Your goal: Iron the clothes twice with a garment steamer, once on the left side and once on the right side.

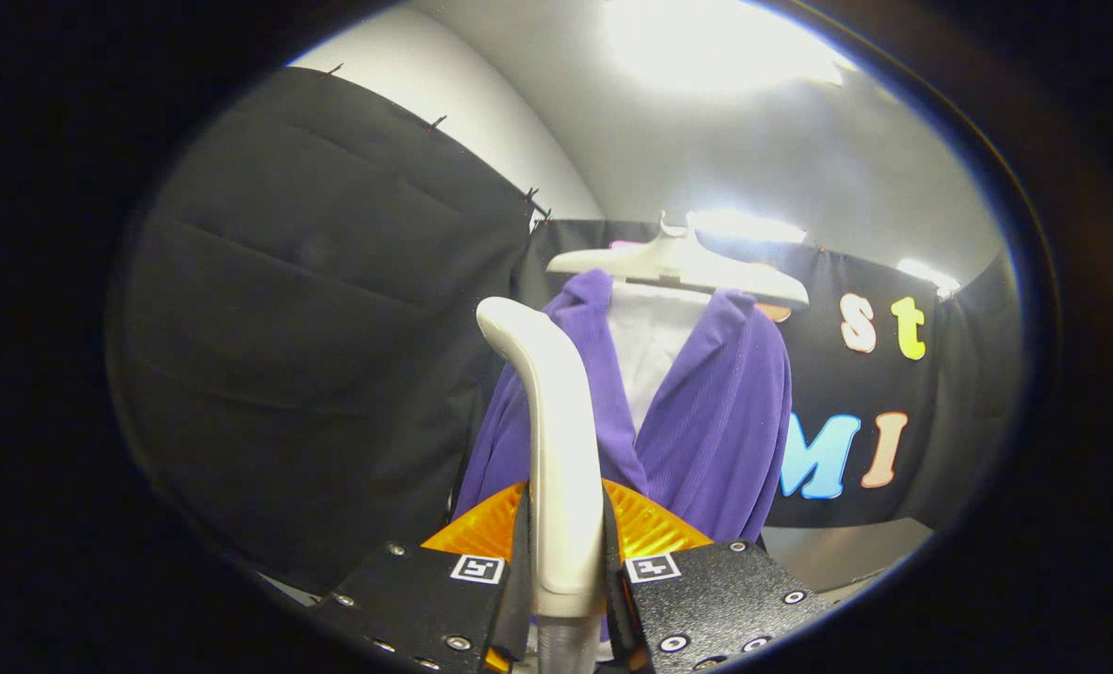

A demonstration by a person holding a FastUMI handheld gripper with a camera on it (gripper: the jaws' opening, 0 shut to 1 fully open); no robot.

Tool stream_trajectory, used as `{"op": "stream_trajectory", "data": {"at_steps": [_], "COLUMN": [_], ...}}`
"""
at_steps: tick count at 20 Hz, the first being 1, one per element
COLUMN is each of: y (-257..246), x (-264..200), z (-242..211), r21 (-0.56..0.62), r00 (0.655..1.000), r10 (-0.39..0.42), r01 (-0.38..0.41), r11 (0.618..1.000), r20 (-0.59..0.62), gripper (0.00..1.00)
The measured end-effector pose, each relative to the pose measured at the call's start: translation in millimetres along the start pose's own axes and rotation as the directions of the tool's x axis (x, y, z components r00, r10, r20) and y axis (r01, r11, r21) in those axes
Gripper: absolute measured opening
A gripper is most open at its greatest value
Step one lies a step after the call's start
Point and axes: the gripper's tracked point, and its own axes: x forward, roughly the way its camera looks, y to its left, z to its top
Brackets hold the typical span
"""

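Black cloth walls close the booth on the left and behind, with a pale ceiling and bright lamps overhead. Against the back wall a purple garment (706, 412) hangs on a white hanger (682, 265), open at the front over a white inner layer (648, 351). Gripper (565, 571): the fingers are closed narrow on the steamer (556, 440), one pressing each side of its white handle, so the tool is held. The handle stands upright between the fingers, long axis vertical, and curves over at the top toward the left; the nozzle face itself cannot be seen from here. An orange part (654, 529) shows just behind the fingers on both sides of the handle; what it belongs to I cannot tell. Key relation: the garment lies straight ahead of and beyond the fingers, apart from the steamer, its length also vertical, parallel to the handle. The handle overlaps the garment's left panel and sleeve in the view, while the right panel is off to the right of the fingers. Judgement: the steamer is in hand but not yet on the fabric, so the first pass seems still to be made. The nearer target is the left side; the move calls for advancing forward to contact, then a stroke along the garment's vertical length. Risk: the hanging cloth may swing away under pressure.
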Motion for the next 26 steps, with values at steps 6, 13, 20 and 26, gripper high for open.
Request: {"op": "stream_trajectory", "data": {"at_steps": [6, 13, 20, 26], "y": [-11.8, -10.0, 11.6, 21.8], "x": [39.9, 71.6, 74.0, 63.8], "z": [58.8, 42.5, 12.5, -30.5], "r21": [-0.042, -0.039, -0.104, -0.109], "r00": [0.985, 0.972, 0.96, 0.959], "r10": [-0.089, -0.197, -0.249, -0.277], "r01": [0.096, 0.203, 0.262, 0.283], "r11": [0.995, 0.978, 0.959, 0.953], "r20": [0.148, 0.126, 0.126, 0.065], "gripper": [0.33, 0.33, 0.33, 0.33]}}
